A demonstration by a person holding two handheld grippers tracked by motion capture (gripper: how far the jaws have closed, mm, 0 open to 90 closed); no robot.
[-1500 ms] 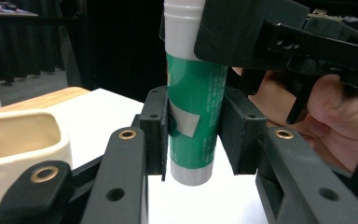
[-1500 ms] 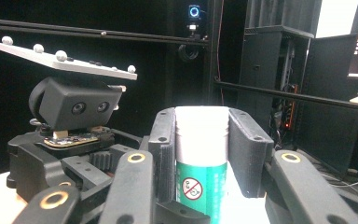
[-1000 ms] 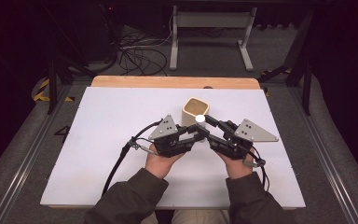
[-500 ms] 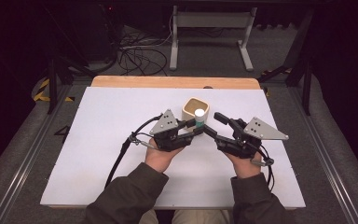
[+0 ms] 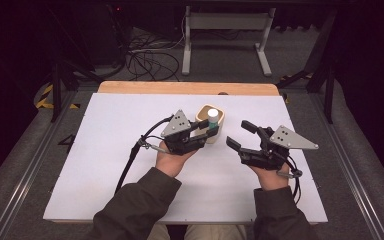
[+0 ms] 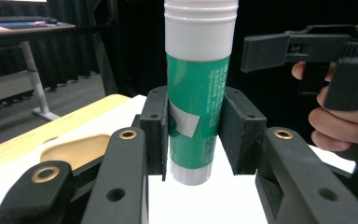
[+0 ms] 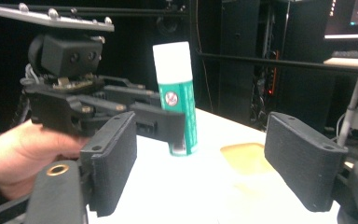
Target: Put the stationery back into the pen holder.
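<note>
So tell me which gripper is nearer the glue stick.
Left. The left gripper is shut on the glue stick, holding it upright; the right gripper stands open, apart to its right.

A green glue stick with a white cap stands upright above the white table, beside a tan cup.

Two black grippers on show here, each built of chunky matte plastic. The left gripper carries a grey three-cornered plate on top, dotted with small dark holes, and a black cable loops off its back. The right gripper wears the same grey plate, with thin wires coiled beneath its handle. Up close, the jaws end in flat rectangular black pads, and the linkage arms show brass-coloured rivets (plus a few plain round holes). Both forearms are in dark olive-brown sleeves, loose and creased at the cuffs.
</note>
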